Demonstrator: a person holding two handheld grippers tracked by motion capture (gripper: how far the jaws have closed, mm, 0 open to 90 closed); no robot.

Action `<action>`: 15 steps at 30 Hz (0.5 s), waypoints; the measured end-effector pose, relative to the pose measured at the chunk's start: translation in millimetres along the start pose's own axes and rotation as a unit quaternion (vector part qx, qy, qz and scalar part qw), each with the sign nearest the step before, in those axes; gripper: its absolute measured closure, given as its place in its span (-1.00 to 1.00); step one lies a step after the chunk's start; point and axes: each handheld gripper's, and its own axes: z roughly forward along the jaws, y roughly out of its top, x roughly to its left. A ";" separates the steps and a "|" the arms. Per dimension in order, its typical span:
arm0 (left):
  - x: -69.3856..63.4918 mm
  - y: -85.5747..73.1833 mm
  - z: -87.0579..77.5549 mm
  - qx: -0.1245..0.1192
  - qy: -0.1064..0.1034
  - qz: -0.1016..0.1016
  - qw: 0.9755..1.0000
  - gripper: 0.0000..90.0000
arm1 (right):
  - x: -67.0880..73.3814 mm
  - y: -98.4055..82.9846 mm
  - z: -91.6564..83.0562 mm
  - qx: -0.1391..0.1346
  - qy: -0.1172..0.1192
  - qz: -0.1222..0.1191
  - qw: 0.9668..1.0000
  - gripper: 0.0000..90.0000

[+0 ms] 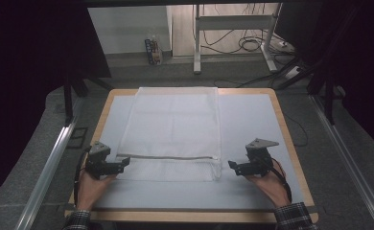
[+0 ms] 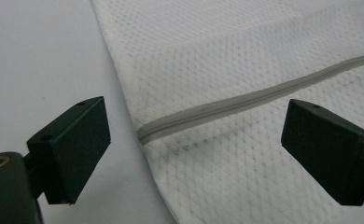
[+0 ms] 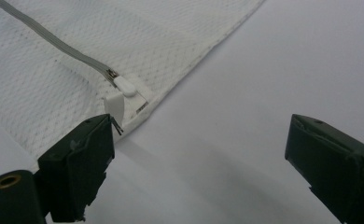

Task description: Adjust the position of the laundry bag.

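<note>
White mesh bag (image 1: 173, 134) lies flat mid-table (image 1: 252, 124), zipper (image 1: 168, 157) across near end. Left gripper (image 1: 124, 163) at its left edge, jaws wide w/ zipper end between, not touching. Right gripper (image 1: 232, 165) just off right edge, jaws apart, nothing held.

High view overhead; gripper views close, sharing mesh bag (image 1: 170, 134).

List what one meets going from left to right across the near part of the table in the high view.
Left gripper → white mesh bag with its grey zipper → bare grey table mat → right gripper.
</note>
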 end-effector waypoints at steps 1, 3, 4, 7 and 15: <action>1.1 1.0 1.7 0.004 -0.002 0.000 1.000 -0.78 | 0.9 4.3 2.9 0.001 -0.001 -0.004 1.000 -0.77; 2.8 3.2 4.6 0.010 -0.002 0.006 1.000 -0.75 | 1.1 5.9 4.1 0.001 -0.001 -0.005 1.000 -0.76; 3.5 4.4 6.0 0.012 -0.001 0.010 1.000 -0.71 | 1.3 8.6 6.2 0.002 -0.001 -0.005 1.000 -0.74; 6.1 8.1 8.7 0.017 0.006 0.016 1.000 -0.58 | 1.4 16.5 14.1 0.010 -0.001 -0.005 1.000 -0.63; 16.1 15.5 17.4 0.021 0.018 0.005 1.000 -0.35 | 2.9 30.1 28.8 0.021 0.007 -0.006 1.000 -0.37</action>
